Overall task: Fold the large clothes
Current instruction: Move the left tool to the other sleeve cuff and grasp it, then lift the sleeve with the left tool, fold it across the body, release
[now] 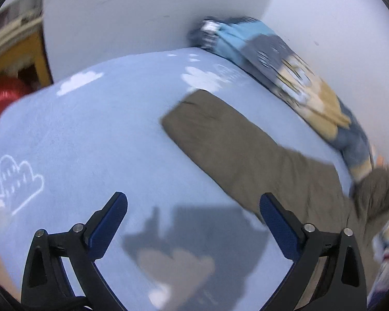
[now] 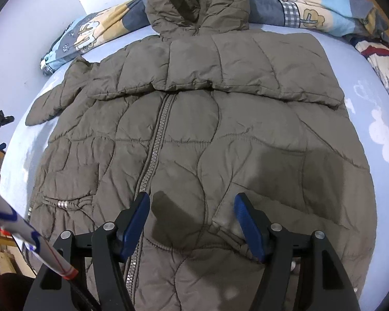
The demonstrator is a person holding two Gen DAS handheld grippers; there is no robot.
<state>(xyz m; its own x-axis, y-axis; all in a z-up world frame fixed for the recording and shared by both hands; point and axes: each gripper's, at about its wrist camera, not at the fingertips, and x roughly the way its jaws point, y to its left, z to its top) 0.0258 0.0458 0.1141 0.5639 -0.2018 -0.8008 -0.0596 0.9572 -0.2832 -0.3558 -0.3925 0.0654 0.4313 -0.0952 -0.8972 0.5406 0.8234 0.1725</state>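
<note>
Both grippers tilted down, jaws wide, empty: left gripper (image 1: 193,202) over sheet (image 1: 96,134), right gripper (image 2: 192,202) over jacket (image 2: 220,129).

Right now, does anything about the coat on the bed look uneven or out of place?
Yes. On the coat, one sleeve is folded across the chest, but the other sleeve sticks out over the sheet, so the fold is lopsided.

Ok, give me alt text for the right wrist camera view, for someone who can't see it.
A brown quilted hooded jacket lies front up on a light blue sheet, one sleeve folded across its chest. The open right gripper hovers over its lower half, holding nothing. A patterned blanket is bunched behind the hood.
</note>
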